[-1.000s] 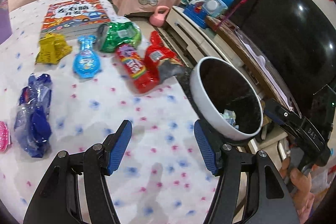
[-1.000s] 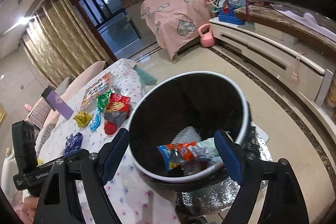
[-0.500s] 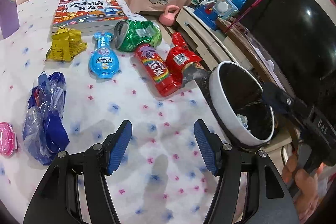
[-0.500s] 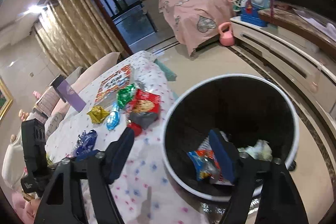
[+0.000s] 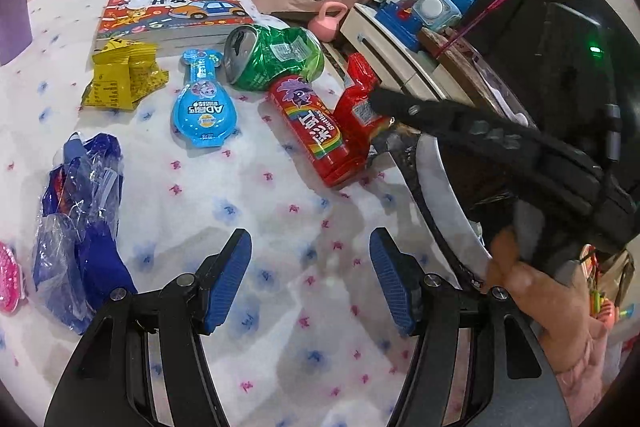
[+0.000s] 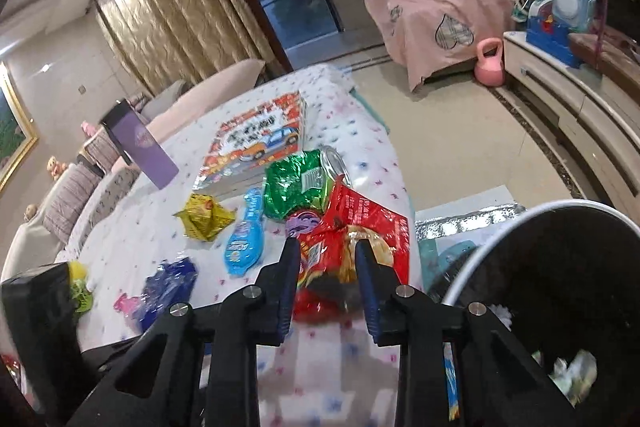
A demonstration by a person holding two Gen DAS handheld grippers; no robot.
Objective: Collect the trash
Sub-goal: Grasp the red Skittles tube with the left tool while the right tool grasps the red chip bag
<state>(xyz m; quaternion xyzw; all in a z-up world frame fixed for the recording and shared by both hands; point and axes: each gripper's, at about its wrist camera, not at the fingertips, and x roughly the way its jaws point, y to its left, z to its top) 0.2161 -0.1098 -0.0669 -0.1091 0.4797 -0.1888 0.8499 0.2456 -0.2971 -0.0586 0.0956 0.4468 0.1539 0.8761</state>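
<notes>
Since a second ago I have swung my right tongs (image 6: 326, 255) away from over the bin (image 6: 520, 223) and across to the litter on the cloth-covered surface (image 5: 280, 227). Their jaws are closing now with the red snack bag (image 6: 360, 227) between them; I cannot yet tell whether the pads are pressing it. My left tongs (image 5: 310, 277) have barely shifted: they hover half open over a bare patch of the cloth, holding nothing.

The red snack bag lies at the surface's edge nearest the bin, leaning partly on the red candy tube (image 5: 320, 135), with the crushed green can (image 5: 276, 57) just behind. It looks like thin crinkled foil film, so I judge it nearly weightless, soft and slippery. It should collapse in the grip rather than resist. I would pinch it across a bunched fold in the body rather than a flat corner, which could slide out, and take care not to catch the tube underneath.

Further over lie a blue blister pack (image 5: 204, 111), a yellow wrapper (image 5: 120, 79) and a crumpled blue plastic bag (image 5: 80, 227), all light and limp. The can is stiffer; its dented waist would give the surest hold. The book (image 5: 168, 7) is not trash, I think.
</notes>
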